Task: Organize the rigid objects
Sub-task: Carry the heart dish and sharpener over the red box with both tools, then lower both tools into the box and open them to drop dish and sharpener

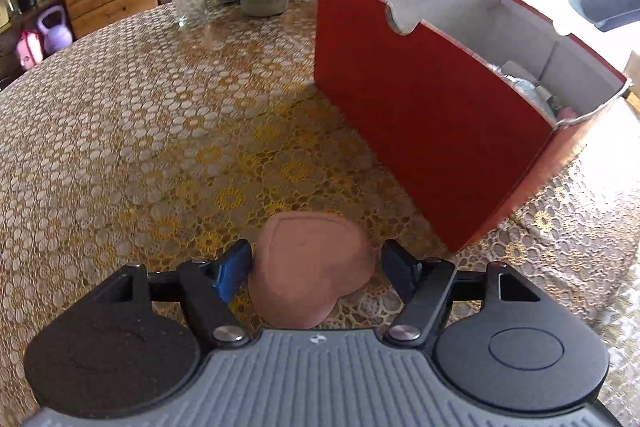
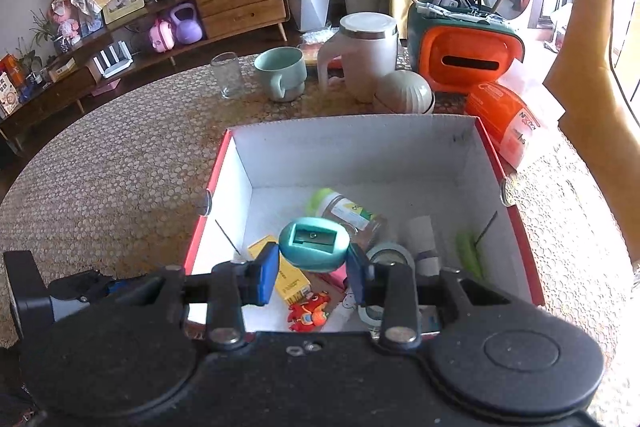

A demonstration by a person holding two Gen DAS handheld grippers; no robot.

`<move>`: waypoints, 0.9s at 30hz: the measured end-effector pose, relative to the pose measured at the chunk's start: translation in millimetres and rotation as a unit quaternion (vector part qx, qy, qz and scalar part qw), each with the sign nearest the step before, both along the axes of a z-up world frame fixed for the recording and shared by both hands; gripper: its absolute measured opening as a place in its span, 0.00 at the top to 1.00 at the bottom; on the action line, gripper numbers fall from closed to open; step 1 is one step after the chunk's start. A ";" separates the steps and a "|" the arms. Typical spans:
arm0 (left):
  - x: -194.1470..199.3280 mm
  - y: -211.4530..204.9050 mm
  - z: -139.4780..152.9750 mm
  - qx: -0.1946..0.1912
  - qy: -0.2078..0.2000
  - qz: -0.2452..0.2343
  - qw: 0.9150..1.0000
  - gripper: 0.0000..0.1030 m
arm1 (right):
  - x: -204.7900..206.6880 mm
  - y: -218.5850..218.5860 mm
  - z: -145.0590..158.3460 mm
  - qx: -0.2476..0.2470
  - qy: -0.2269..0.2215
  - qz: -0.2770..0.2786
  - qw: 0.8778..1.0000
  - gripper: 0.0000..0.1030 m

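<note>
My left gripper [image 1: 316,269] stands around a pink heart-shaped object [image 1: 312,269] on the lace tablecloth; its left pad touches the heart and a small gap shows at the right pad. A red cardboard box [image 1: 420,131] with a white inside stands just ahead to the right. My right gripper [image 2: 314,269] is shut on a teal pencil sharpener [image 2: 313,243] and holds it above the box [image 2: 360,147]. Inside lie a small bottle [image 2: 348,213], a yellow packet [image 2: 290,277], a red figure [image 2: 310,313], a tape roll [image 2: 390,255] and other small items.
At the table's far side stand a drinking glass [image 2: 227,75], a green mug [image 2: 281,73], a white jug [image 2: 366,55], a ribbed bowl [image 2: 404,93], an orange-green holder [image 2: 466,59] and an orange packet [image 2: 504,123]. A wooden sideboard [image 2: 240,7] lies beyond.
</note>
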State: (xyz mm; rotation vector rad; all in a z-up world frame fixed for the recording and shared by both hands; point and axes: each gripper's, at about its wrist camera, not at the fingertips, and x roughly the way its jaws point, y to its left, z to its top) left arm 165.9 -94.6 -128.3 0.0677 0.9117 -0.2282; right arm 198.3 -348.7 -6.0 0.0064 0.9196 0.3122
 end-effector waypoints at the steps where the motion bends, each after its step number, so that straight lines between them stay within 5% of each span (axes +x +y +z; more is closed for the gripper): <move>1: 0.1 -0.8 -1.6 0.004 -0.001 0.001 1.000 0.31 | 0.4 -0.5 -0.4 0.000 0.001 0.000 1.000 0.66; 17: 1.3 -9.0 -2.5 0.030 -0.024 0.013 0.999 0.33 | 3.0 -7.8 -12.1 -0.001 0.014 -0.005 1.000 0.66; 27: -0.5 3.0 34.8 -0.008 -0.036 0.036 0.999 0.33 | 2.6 -15.7 -14.2 0.006 0.014 -0.006 1.000 0.66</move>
